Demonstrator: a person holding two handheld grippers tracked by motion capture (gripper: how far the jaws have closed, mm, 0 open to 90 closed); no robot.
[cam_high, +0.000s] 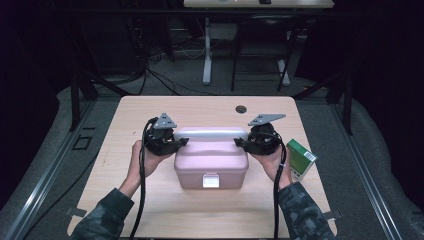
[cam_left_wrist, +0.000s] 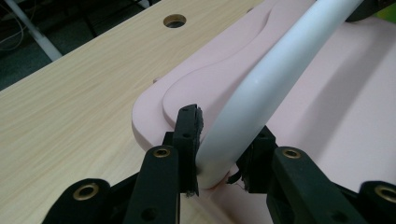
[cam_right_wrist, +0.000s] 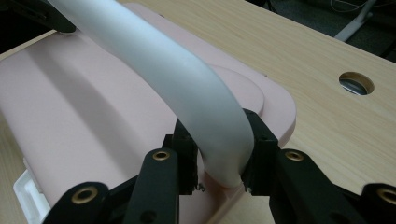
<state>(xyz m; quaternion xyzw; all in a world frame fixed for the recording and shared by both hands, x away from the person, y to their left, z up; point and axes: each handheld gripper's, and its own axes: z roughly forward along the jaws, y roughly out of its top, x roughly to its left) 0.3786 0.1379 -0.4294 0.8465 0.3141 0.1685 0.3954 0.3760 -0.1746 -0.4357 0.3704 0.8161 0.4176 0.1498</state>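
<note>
White handle (cam_left_wrist: 261, 88) — each hand-held gripper clamped on an end.

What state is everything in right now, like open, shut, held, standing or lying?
Pink box: lid shut, resting on the table.
White handle: gripped at both ends.
White latch: looks fastened.
Left gripper: shut on the handle.
Right gripper: shut on the handle.
Green carton: lying beside the box.

My worktop (cam_high: 150, 107) is pale wood grain with a round cable hole (cam_high: 241, 108) near its far edge. Grey carpet (cam_high: 190, 82) spreads around the worktop, dim under dark surroundings. Beyond the hole stands another desk (cam_high: 260, 4) on white legs (cam_high: 207, 55), with black cables (cam_high: 150, 75) trailing across the carpet to its left.
</note>
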